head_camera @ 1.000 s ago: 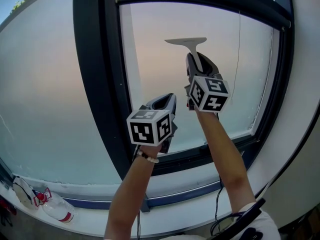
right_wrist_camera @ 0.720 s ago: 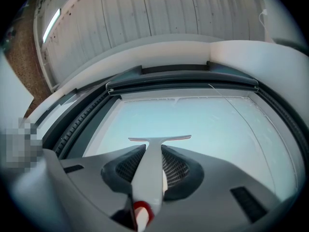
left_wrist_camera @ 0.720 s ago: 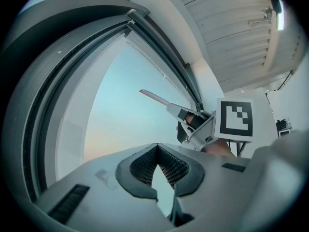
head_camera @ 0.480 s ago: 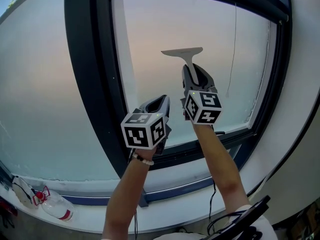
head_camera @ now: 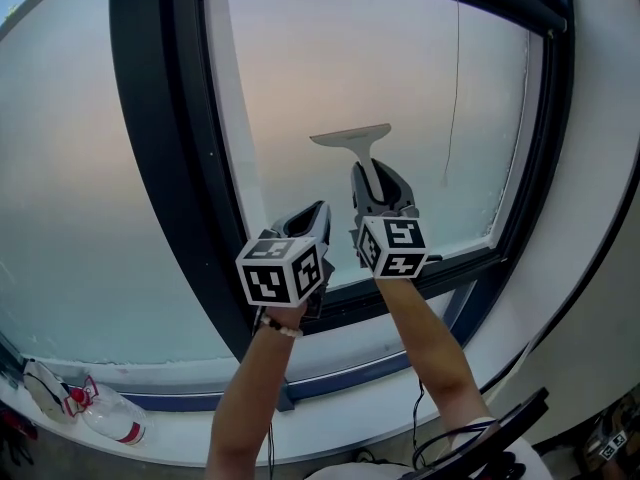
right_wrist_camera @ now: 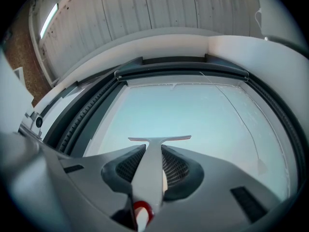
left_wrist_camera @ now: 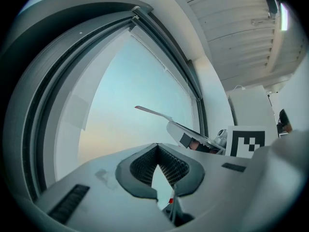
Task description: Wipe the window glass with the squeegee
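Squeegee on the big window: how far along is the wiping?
Pick-up looks done: the right gripper has its jaws shut on the squeegee handle. In hand: the blade appears to sit against the window glass around mid-height. The left gripper is shut, empty and idle. No clear wiped streak shows, so the finished area can't be judged; the pane below the blade likely remains.

squeegee apparently flat against window glass, above right gripper

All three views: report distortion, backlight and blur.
Head view: fisheye bows the window frame; glass evenly bright, no glare. Left gripper view: black vignette corners, near jaws soft. Right gripper view: squeegee blade sharp against the pale glass, its red handle end blurred.
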{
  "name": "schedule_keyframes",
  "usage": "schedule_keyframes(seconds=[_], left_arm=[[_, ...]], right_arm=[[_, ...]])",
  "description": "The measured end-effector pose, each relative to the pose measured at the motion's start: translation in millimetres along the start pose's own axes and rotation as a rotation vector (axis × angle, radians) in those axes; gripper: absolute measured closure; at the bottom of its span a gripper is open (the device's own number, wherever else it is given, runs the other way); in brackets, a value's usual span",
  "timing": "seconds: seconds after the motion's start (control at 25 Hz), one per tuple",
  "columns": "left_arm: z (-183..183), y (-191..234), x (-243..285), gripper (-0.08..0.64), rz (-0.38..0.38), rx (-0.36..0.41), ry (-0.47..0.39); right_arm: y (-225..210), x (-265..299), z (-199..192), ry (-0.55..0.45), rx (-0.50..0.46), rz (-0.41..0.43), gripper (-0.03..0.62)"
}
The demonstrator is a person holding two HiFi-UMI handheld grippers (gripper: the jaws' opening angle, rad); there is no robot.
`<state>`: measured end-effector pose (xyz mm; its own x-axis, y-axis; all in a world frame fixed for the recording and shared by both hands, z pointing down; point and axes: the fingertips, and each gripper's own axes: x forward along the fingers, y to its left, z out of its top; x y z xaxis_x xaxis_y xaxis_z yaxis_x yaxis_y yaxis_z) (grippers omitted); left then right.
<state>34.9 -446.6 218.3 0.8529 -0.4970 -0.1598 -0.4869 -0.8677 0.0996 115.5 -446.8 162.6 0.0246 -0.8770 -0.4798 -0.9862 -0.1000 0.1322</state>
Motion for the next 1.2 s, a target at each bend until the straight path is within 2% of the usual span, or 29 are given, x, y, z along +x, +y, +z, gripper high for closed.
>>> schedule_keyframes(seconds=[0.52,1.04,1.2], left_arm=[[-47,10,-1,0.560,0.013,-0.044,0.070],[-118,10,-3,0.560,0.022,-0.162,0.141],[-138,8,-7,0.560,0.031,-0.157,0.171]], right_arm=[[5,-40,-67,0.062,0.016,-0.004,0.508],[12,-85,-143,0.192,0.044,-0.006,0.508],[12,-101,-168,0.233,0.065,-0.014,0.508]])
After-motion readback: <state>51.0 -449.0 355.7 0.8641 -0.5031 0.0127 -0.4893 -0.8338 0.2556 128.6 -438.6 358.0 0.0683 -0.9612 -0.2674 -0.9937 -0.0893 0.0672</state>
